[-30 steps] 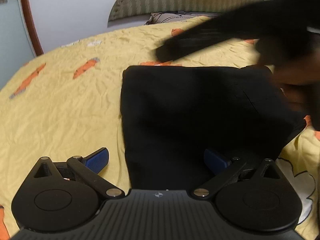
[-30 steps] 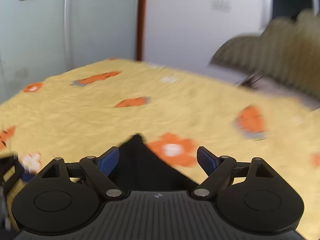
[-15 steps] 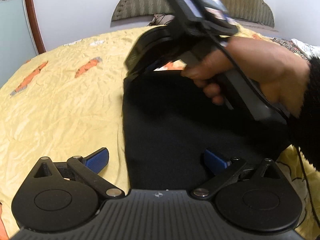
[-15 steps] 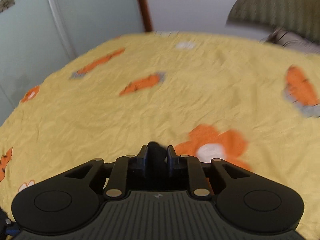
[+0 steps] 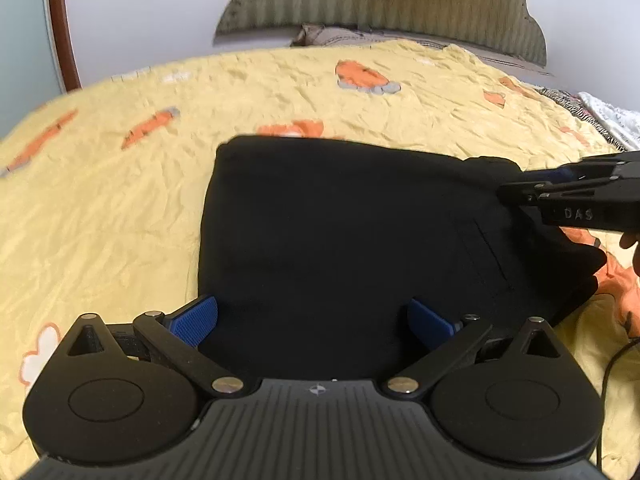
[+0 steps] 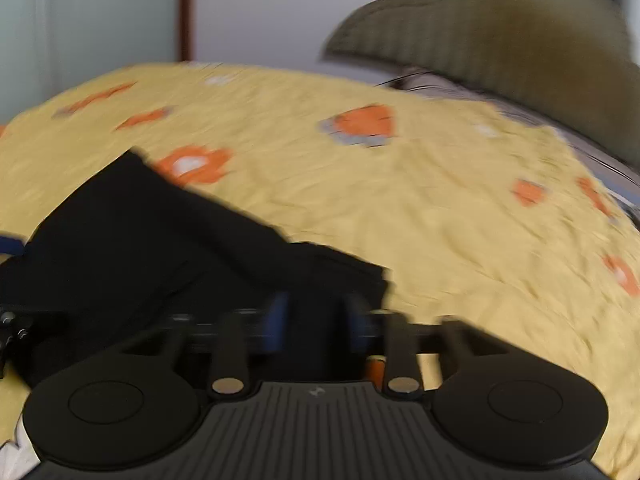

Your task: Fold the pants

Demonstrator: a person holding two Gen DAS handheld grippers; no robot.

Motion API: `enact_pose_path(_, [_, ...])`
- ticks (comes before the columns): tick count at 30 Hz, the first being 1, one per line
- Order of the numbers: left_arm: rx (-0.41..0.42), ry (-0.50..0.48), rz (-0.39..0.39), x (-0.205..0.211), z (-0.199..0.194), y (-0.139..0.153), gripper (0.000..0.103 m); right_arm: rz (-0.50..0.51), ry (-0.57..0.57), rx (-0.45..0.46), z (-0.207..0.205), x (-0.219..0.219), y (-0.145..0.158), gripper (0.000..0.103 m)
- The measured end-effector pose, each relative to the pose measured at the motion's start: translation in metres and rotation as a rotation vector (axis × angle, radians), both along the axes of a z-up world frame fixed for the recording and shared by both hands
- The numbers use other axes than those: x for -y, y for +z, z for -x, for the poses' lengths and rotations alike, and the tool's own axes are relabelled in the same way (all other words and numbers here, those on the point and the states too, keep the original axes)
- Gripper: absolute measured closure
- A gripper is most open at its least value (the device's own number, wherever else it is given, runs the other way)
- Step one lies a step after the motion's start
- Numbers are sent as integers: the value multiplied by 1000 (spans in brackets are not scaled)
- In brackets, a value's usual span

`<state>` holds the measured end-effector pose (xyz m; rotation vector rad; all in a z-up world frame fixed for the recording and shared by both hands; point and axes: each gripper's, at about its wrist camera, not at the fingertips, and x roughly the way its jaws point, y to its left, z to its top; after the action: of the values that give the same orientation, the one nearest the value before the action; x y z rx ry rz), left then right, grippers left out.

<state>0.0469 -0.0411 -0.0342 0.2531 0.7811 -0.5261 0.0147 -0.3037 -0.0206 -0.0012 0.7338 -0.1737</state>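
The black pants (image 5: 340, 232) lie folded into a rough rectangle on the yellow bedspread (image 5: 100, 208). My left gripper (image 5: 312, 320) is open and hovers at their near edge: its left pad sits at the cloth's left border and its right pad over the black fabric. My right gripper (image 5: 505, 195), held in a hand, reaches in from the right over the pants' right side. In the blurred right wrist view the right gripper (image 6: 316, 320) has its jaws opening, the blue pads apart, with black cloth (image 6: 160, 248) lying between and beneath them.
A padded olive headboard (image 5: 380, 4) and a pillow (image 5: 332, 36) stand at the bed's far end. A brown door frame (image 5: 60, 28) and pale panel are at the far left. Patterned fabric (image 5: 608, 116) lies at the right edge. A black cable (image 5: 612, 364) trails at the near right.
The right gripper, shut on black cloth by the pants' far left corner half a second ago, has swung to their right side and its jaws have parted. The left gripper stayed put.
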Motion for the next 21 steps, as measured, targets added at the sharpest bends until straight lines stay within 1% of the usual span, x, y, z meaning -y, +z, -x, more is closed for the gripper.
enact_pose_path(1, [8,-11,-7,1,3,3,2,15,-28,25,7,-2,6,60])
enact_pose_path(3, [37,-29,7,0,9,12,1,93,-66,84,27,-15,17,60])
enact_pose_path(4, [53,-22,16,-1,11,14,1,91,-51,105,37,-22,21,60])
enact_pose_path(5, [62,-15,20,-2,11,15,1,64,-14,114,46,-28,22,60])
enact_pose_path(6, [57,-16,17,-1,11,13,1,38,19,109,51,-33,19,60])
enact_pose_path(7, [34,-26,2,2,8,8,1,34,28,82,53,-37,12,60])
enact_pose_path(8, [-1,-36,-21,6,5,3,0,65,12,44,54,-40,1,60])
enact_pose_path(9, [-17,-32,-23,7,6,-1,0,103,-11,25,57,-39,-9,59])
enact_pose_path(10, [-7,-26,-10,5,8,-1,0,91,-39,42,63,-35,-13,56])
enact_pose_path(12, [20,-35,-5,3,14,6,1,-6,-105,77,79,-22,-5,56])
enact_pose_path(13, [38,-32,-3,2,15,10,1,-15,-124,107,84,-21,1,56])
enact_pose_path(15, [66,-4,2,-1,15,14,0,-5,-122,161,91,-26,9,56])
enact_pose_path(17, [41,7,-4,1,9,10,0,-21,-84,195,91,-33,11,56])
enact_pose_path(19, [-12,-2,-6,3,3,0,0,-23,-59,162,83,-39,6,56])
enact_pose_path(21, [13,11,12,2,5,-5,0,-3,-35,102,75,-44,-7,56])
